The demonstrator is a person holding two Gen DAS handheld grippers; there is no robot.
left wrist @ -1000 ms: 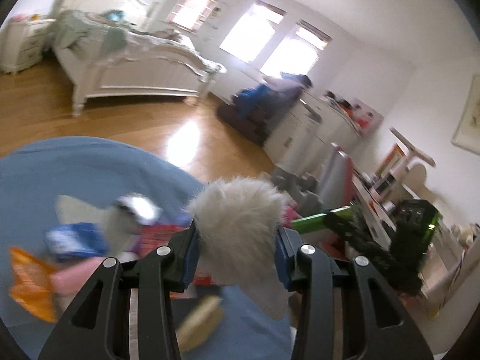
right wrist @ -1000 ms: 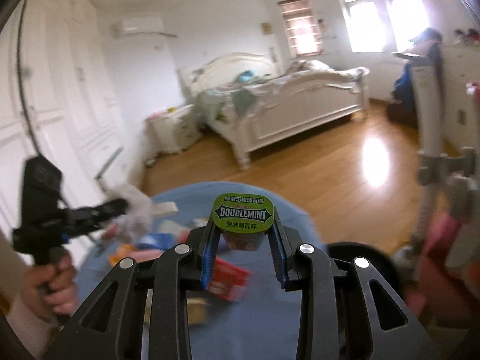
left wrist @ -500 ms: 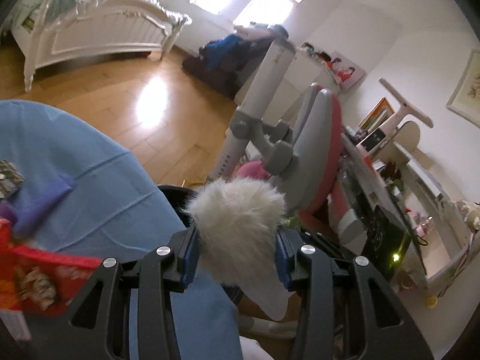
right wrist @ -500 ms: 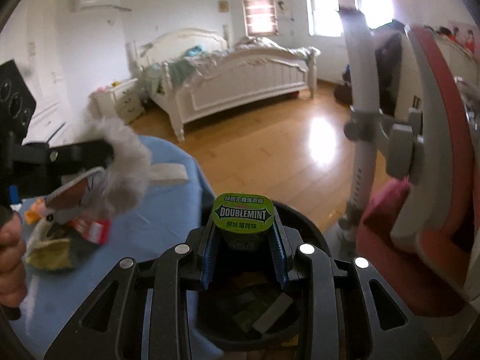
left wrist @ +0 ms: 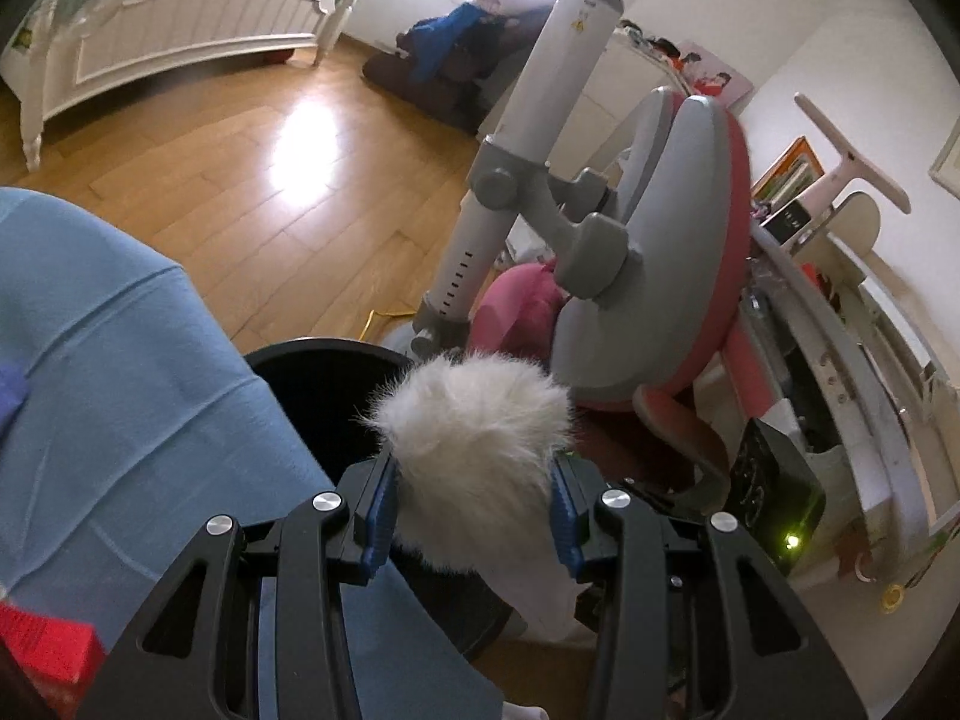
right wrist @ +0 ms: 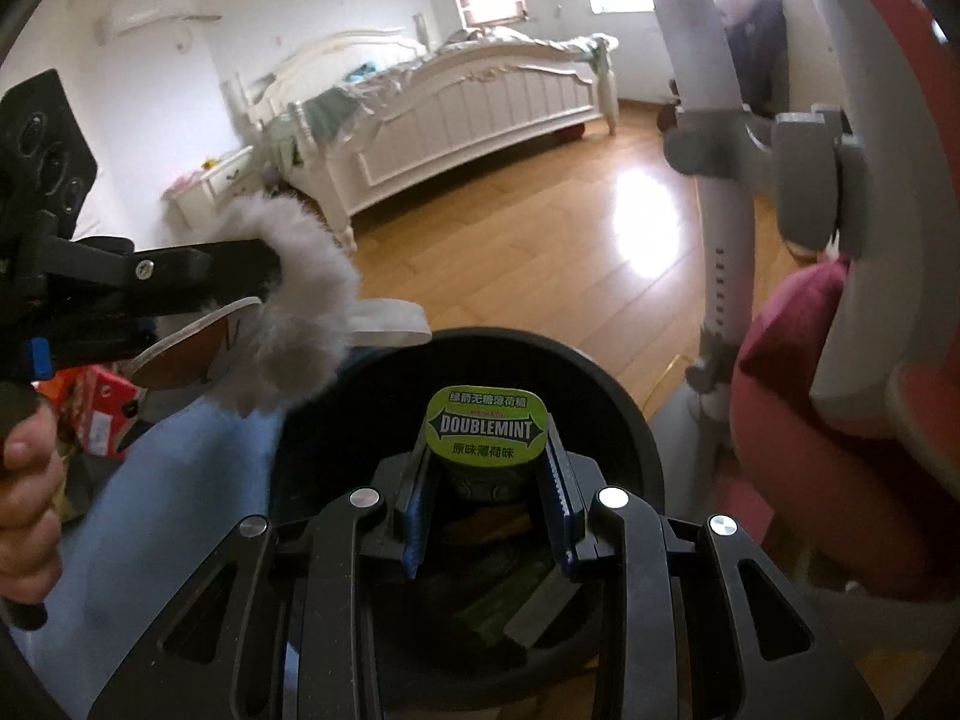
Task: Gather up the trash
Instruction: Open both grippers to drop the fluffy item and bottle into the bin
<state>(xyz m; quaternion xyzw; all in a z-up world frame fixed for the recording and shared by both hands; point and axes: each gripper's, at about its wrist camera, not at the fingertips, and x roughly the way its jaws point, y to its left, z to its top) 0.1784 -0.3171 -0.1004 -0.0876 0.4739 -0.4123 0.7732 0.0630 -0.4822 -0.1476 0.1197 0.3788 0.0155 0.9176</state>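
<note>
My left gripper (left wrist: 474, 510) is shut on a white fluffy item (left wrist: 474, 426) with a flat sole-like underside, held over the rim of the black trash bin (left wrist: 312, 372). It also shows in the right wrist view (right wrist: 288, 312), at the bin's left edge. My right gripper (right wrist: 486, 516) is shut on a Doublemint gum container (right wrist: 485, 432) with a green lid, held over the open bin (right wrist: 624, 408). Wrappers lie at the bin's bottom.
The blue-clothed table (left wrist: 120, 390) is left of the bin, with red and orange packets (right wrist: 102, 396) on it. A pink and grey chair (left wrist: 660, 252) stands close on the right. A white bed (right wrist: 468, 102) and wooden floor lie beyond.
Both grippers swung from over the table to over the bin, each keeping its hold. The left one drew closer to the bin's rim.
</note>
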